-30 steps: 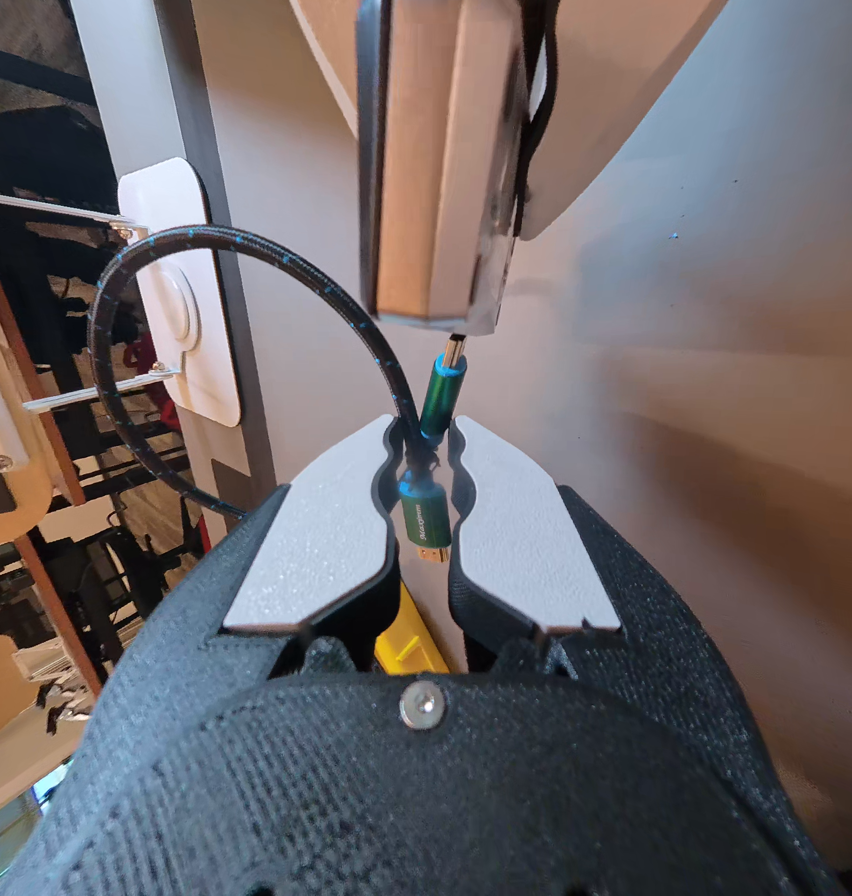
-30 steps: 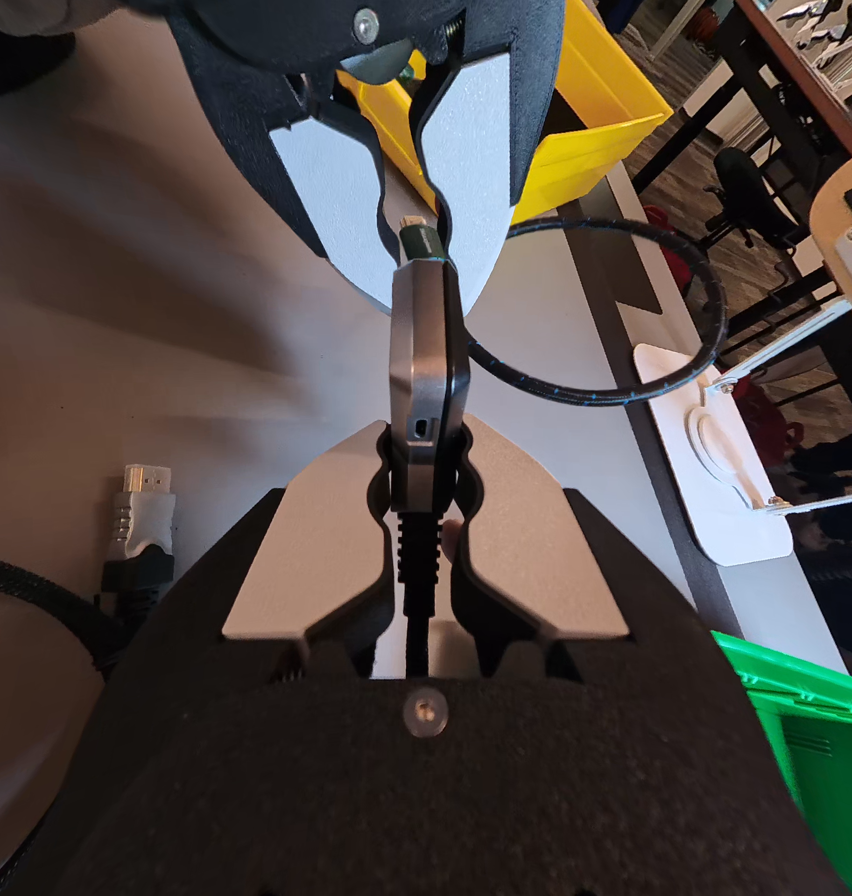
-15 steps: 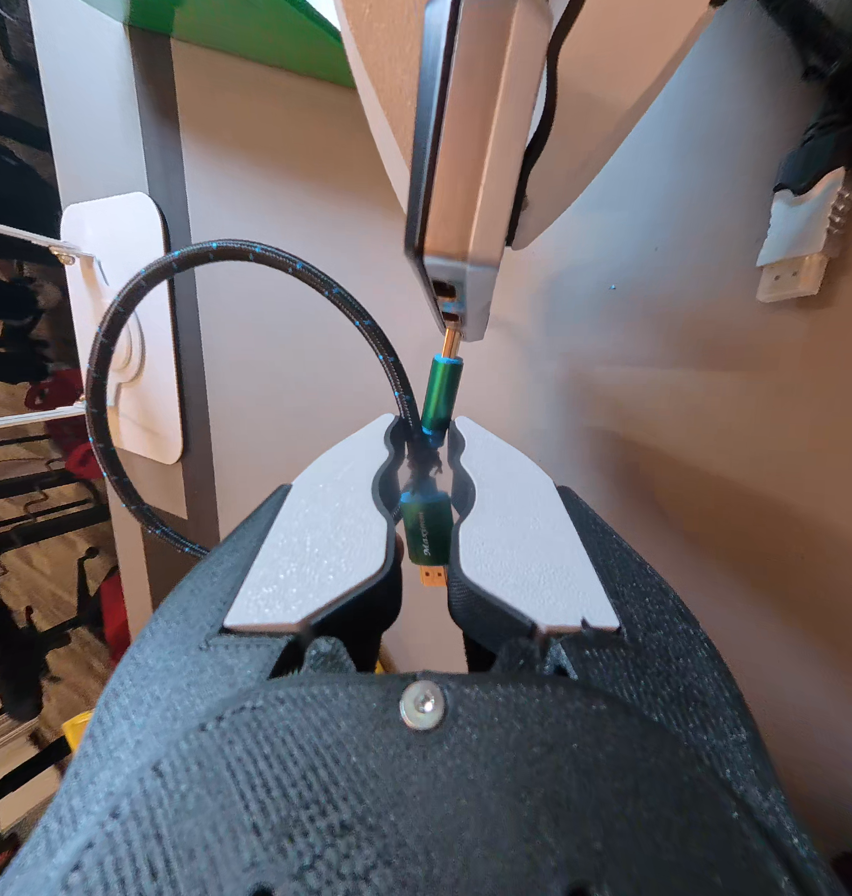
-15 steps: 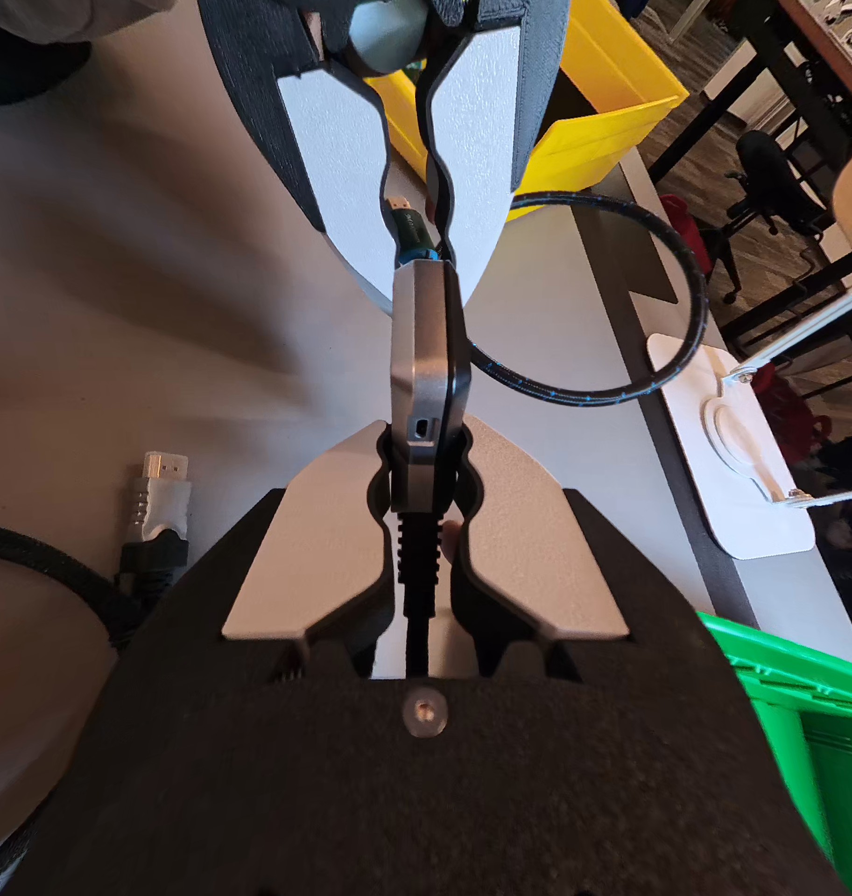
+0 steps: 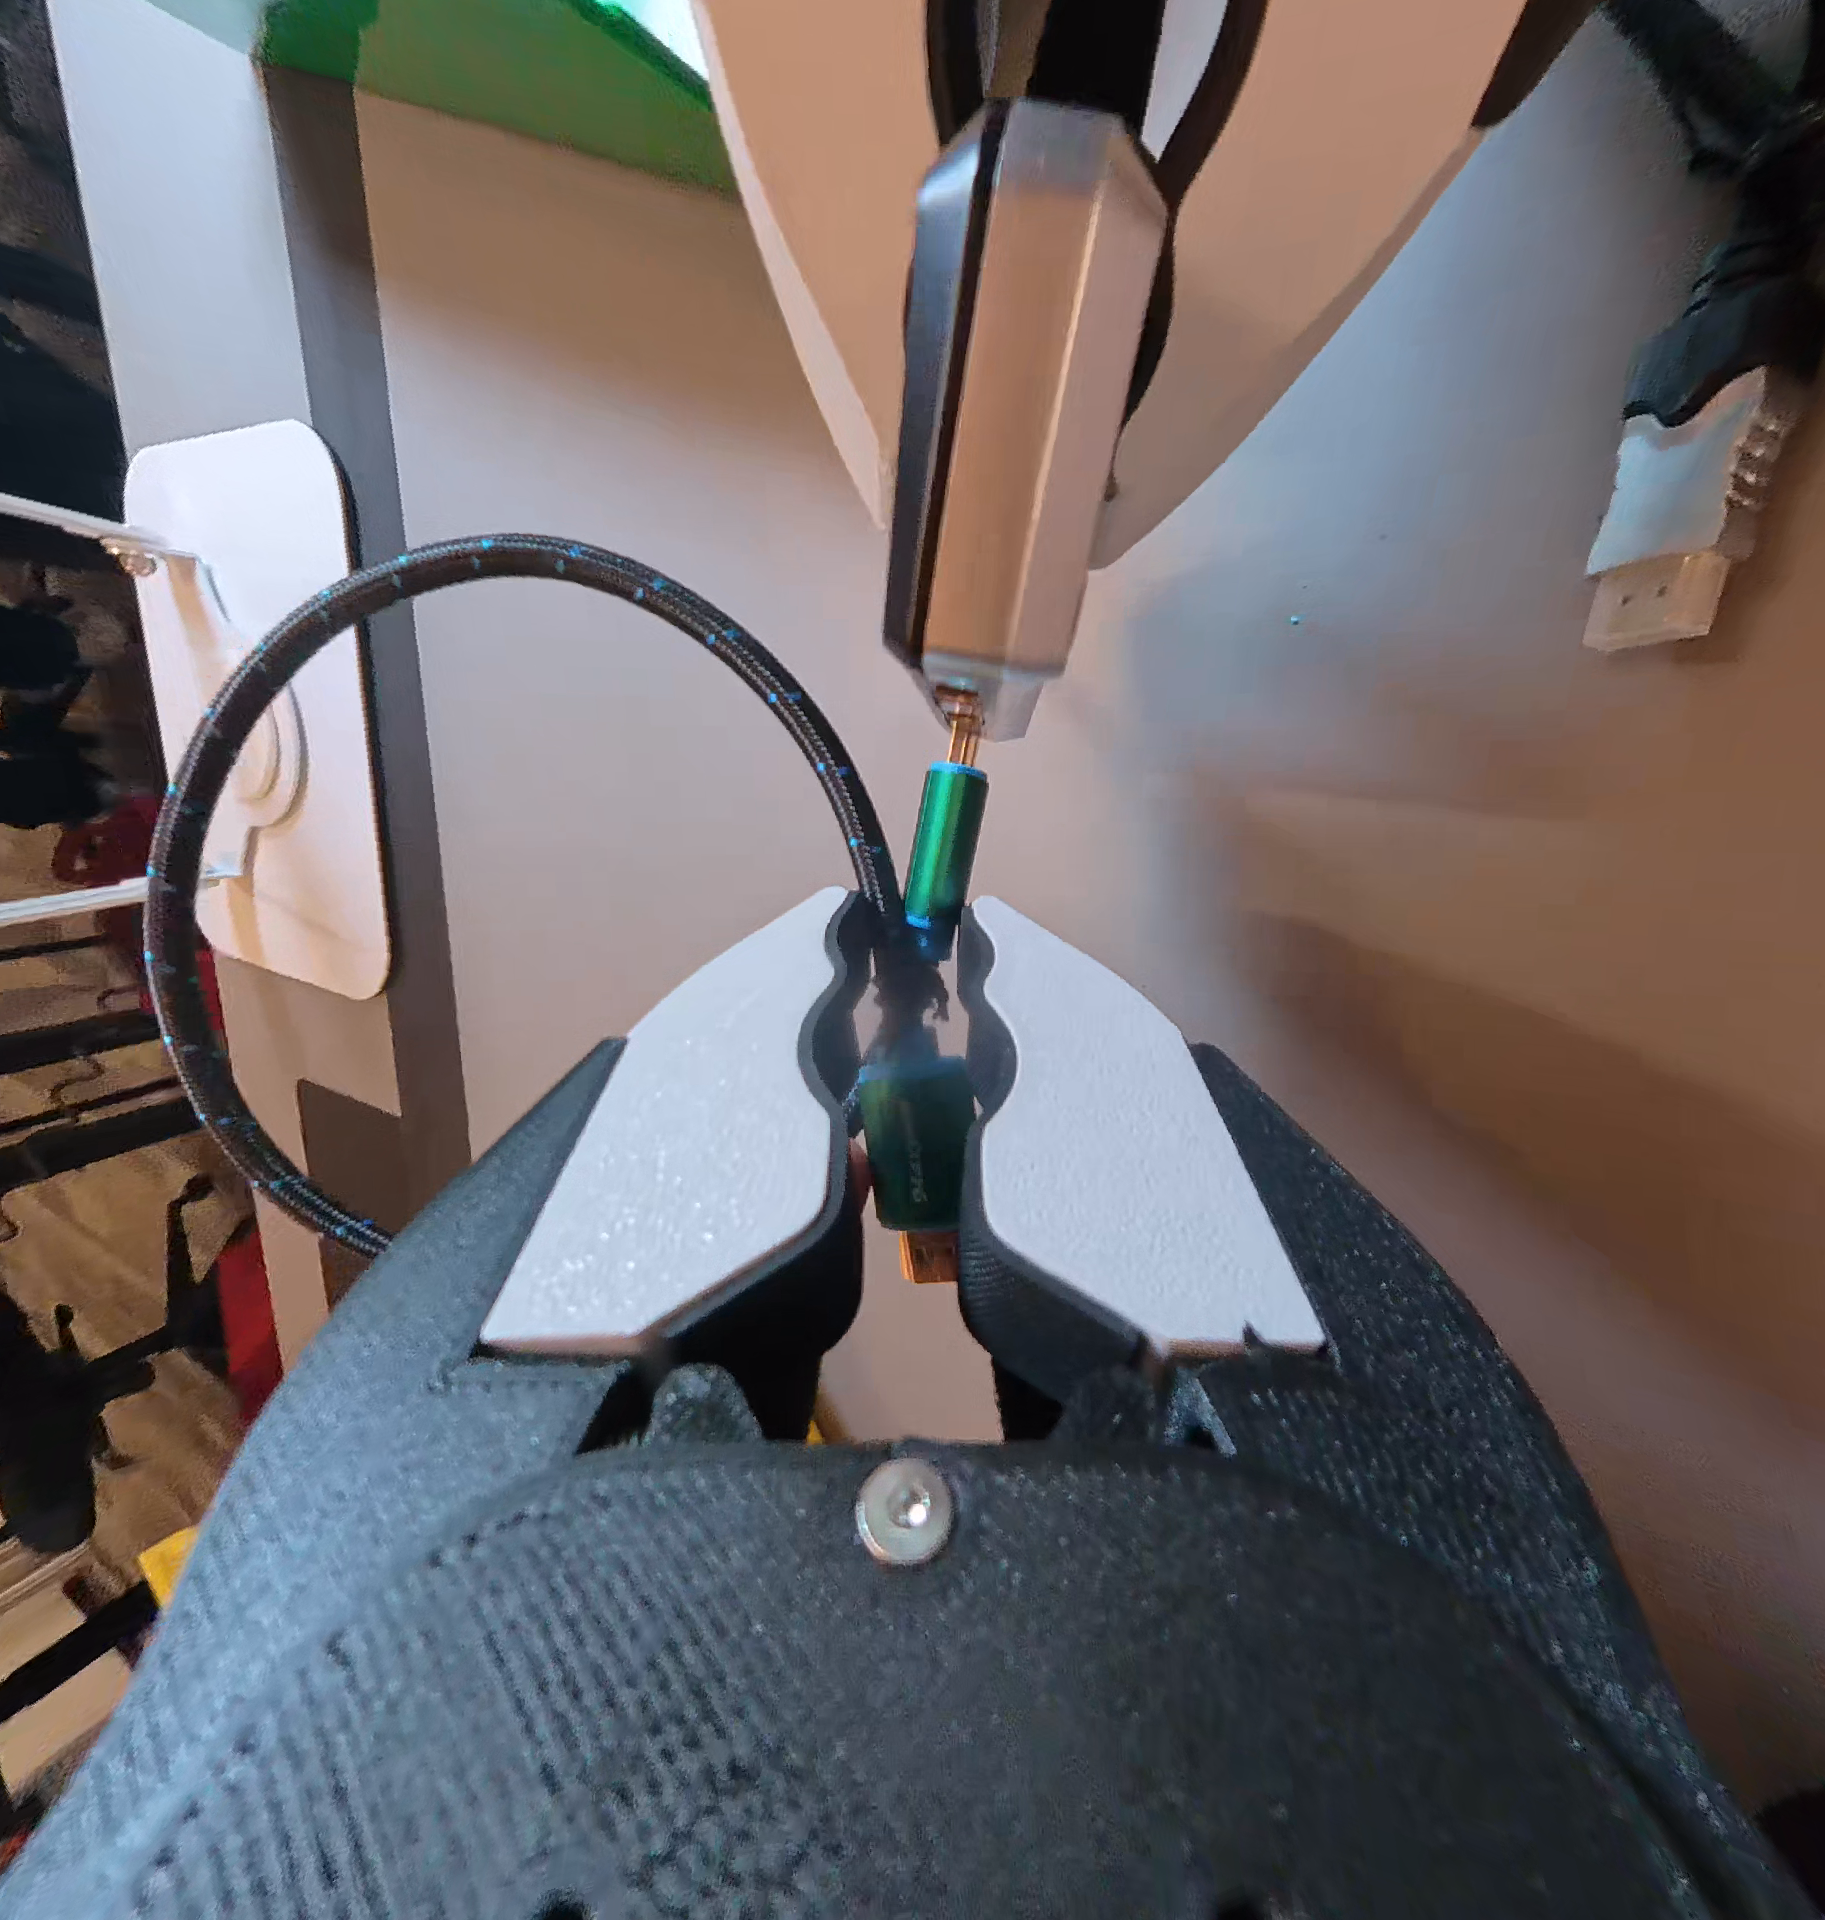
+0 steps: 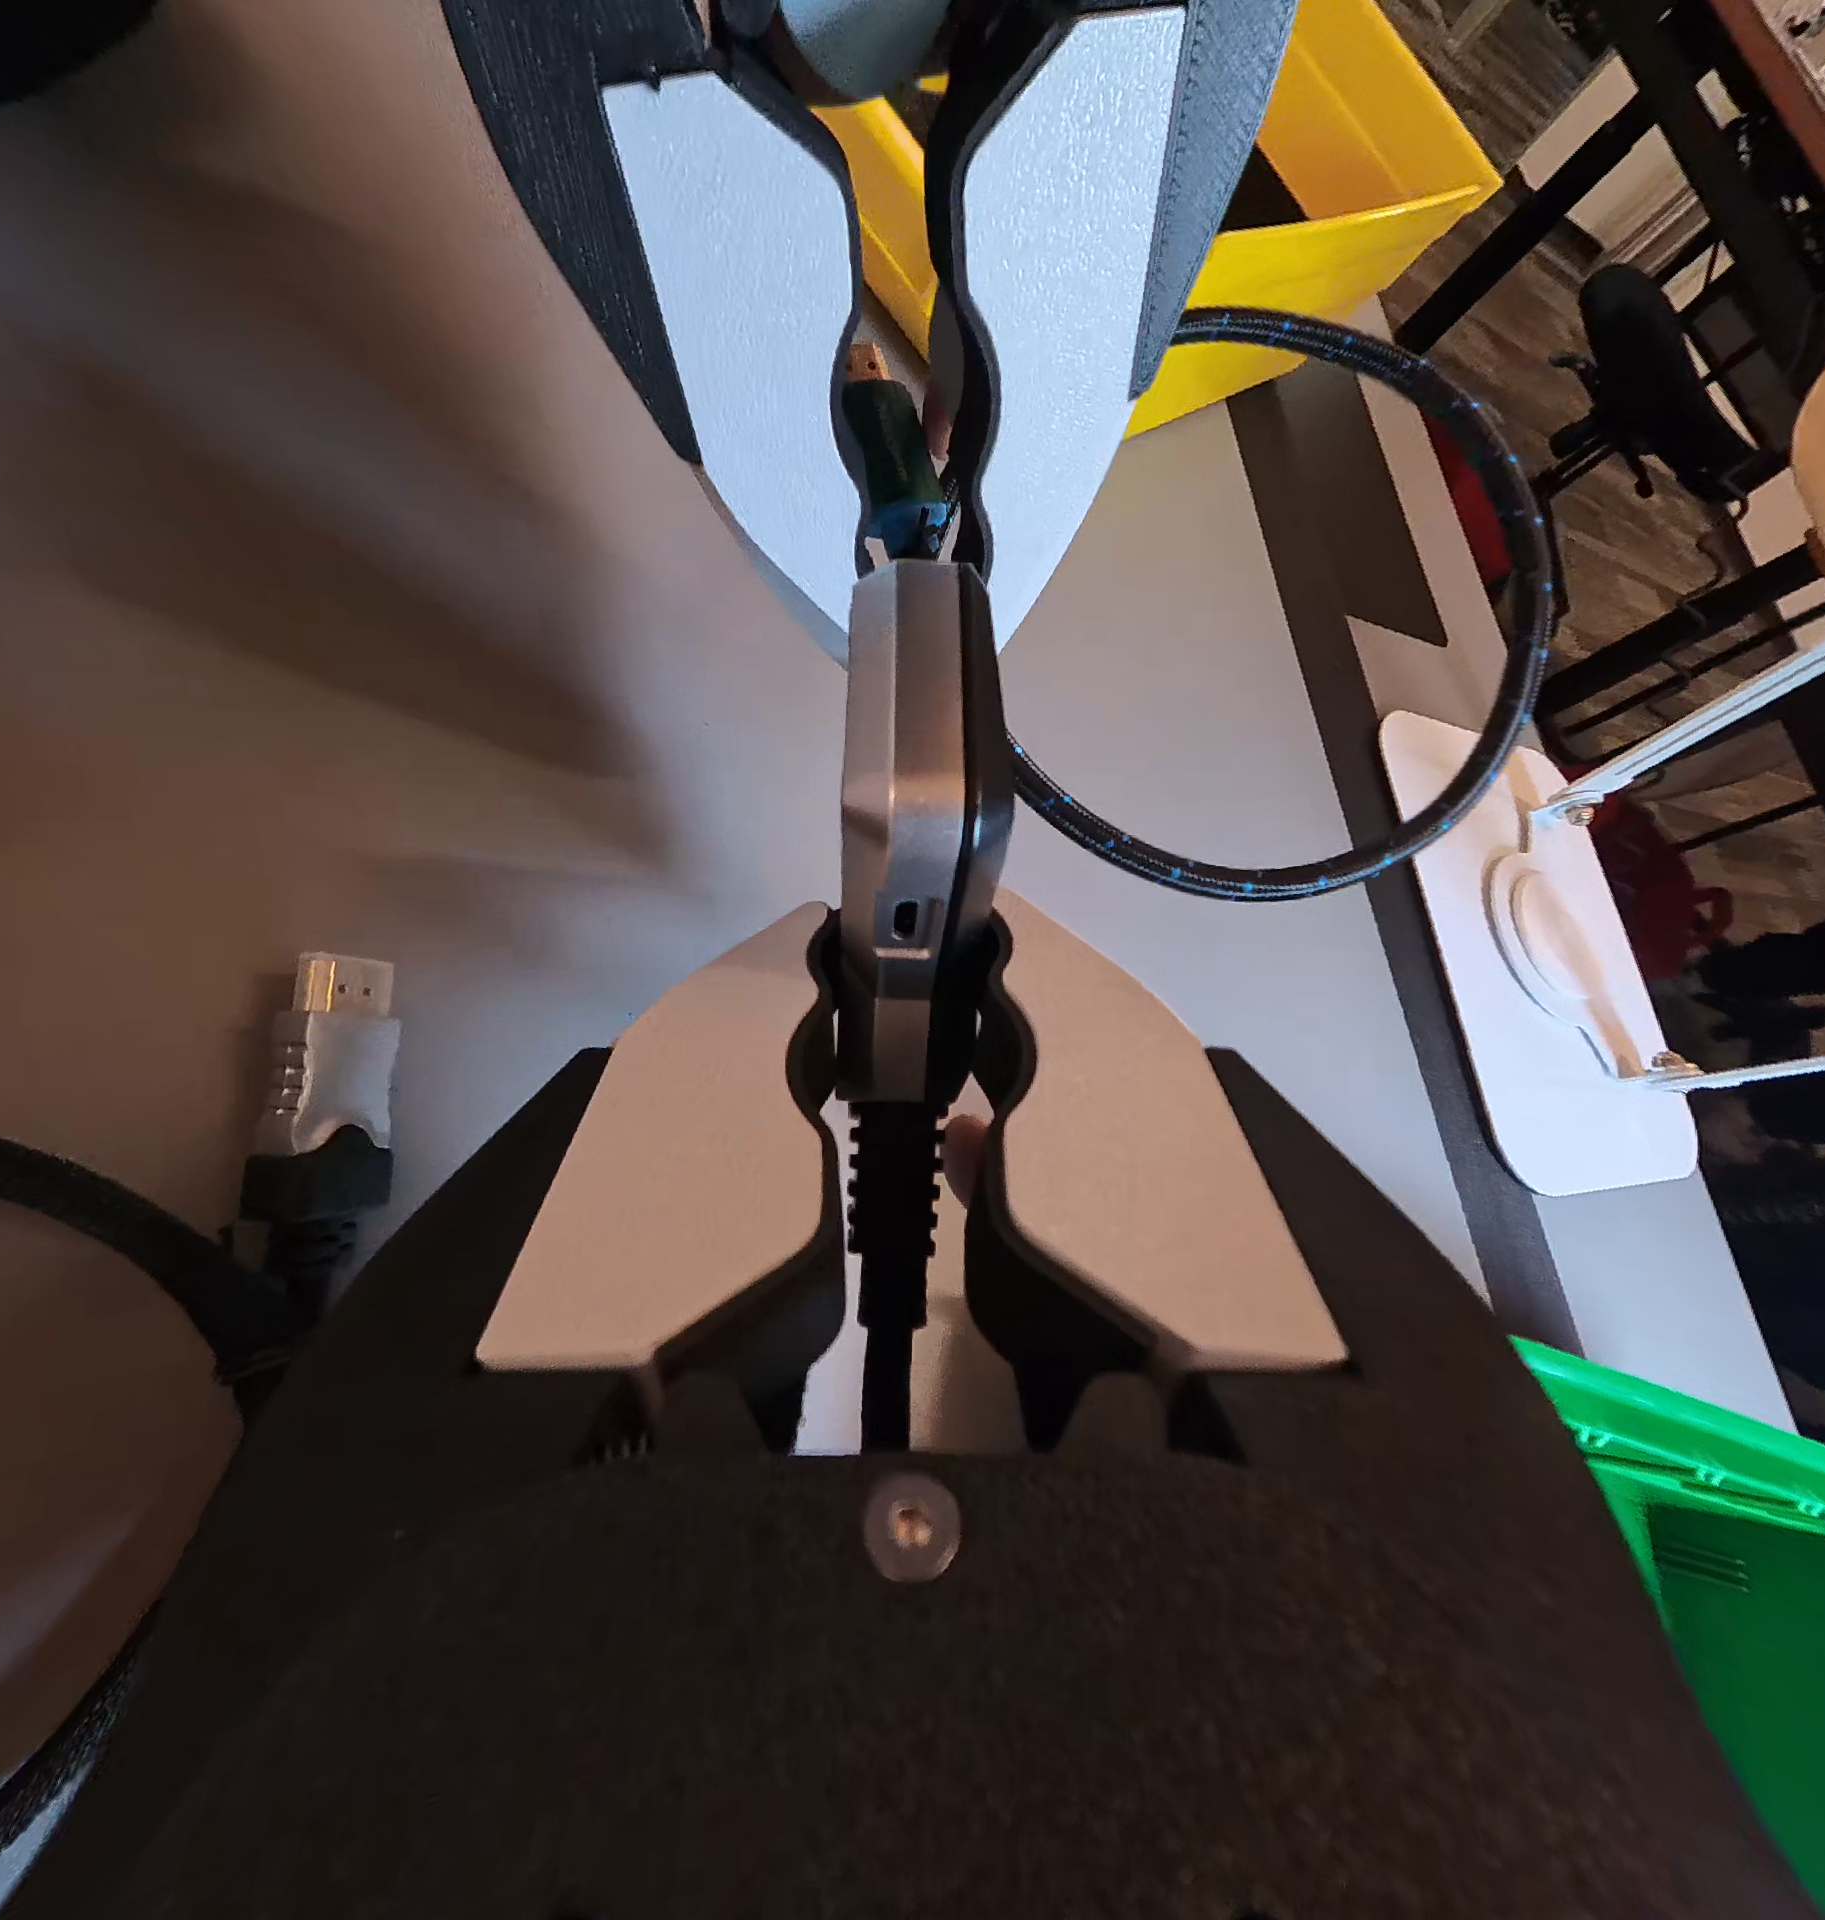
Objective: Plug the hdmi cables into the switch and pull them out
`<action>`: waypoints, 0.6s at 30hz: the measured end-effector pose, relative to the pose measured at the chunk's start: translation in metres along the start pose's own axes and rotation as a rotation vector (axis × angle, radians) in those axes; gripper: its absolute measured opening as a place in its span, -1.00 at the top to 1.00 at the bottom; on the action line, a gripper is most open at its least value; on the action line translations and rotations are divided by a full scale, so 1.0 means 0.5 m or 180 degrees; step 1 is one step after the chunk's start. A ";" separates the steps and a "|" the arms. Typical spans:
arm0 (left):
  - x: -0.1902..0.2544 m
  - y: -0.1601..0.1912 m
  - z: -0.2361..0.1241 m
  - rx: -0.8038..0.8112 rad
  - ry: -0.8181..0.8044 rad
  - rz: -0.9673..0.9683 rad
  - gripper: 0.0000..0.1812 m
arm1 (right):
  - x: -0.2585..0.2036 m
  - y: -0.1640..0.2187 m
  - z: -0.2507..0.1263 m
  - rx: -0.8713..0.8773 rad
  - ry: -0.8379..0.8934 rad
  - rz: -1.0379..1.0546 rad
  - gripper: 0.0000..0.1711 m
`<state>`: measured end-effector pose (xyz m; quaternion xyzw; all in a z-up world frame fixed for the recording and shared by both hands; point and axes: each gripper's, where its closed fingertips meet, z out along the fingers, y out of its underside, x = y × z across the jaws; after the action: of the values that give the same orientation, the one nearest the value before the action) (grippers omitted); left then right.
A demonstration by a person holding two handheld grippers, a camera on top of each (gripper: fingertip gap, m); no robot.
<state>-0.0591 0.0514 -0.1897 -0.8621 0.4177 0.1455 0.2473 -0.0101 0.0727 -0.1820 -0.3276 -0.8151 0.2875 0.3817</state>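
The left claw is closed tight on a short braided HDMI cable, pinching it just behind the forward green plug, which sticks out past the fingertips; the cable's other green plug lies back between the same fingers with its gold tip pointing toward the camera, and the black, blue-flecked cord loops out to the side. The forward plug's gold tip is at the port on the near end of the silver HDMI switch, seemingly just entered, though how deep cannot be told. The right claw is clamped on the opposite end of the switch, holding it edge-on above the pale worktop, with the switch's own ribbed black lead running back between its fingers. A second HDMI cable with a silver plug lies loose on the worktop beside the right claw. A yellow bin, a green bin and a white plate at the worktop's edge stand off to the side.
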 end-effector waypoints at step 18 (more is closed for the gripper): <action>-0.008 -0.026 -0.016 0.0747 0.0250 -0.0065 0.80 | 0.008 -0.017 -0.011 0.0215 -0.0049 0.0276 0.74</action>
<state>-0.0508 0.0564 -0.1774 -0.8364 0.4325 0.0591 0.3315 -0.0103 0.0719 -0.1712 -0.3472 -0.7929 0.3336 0.3735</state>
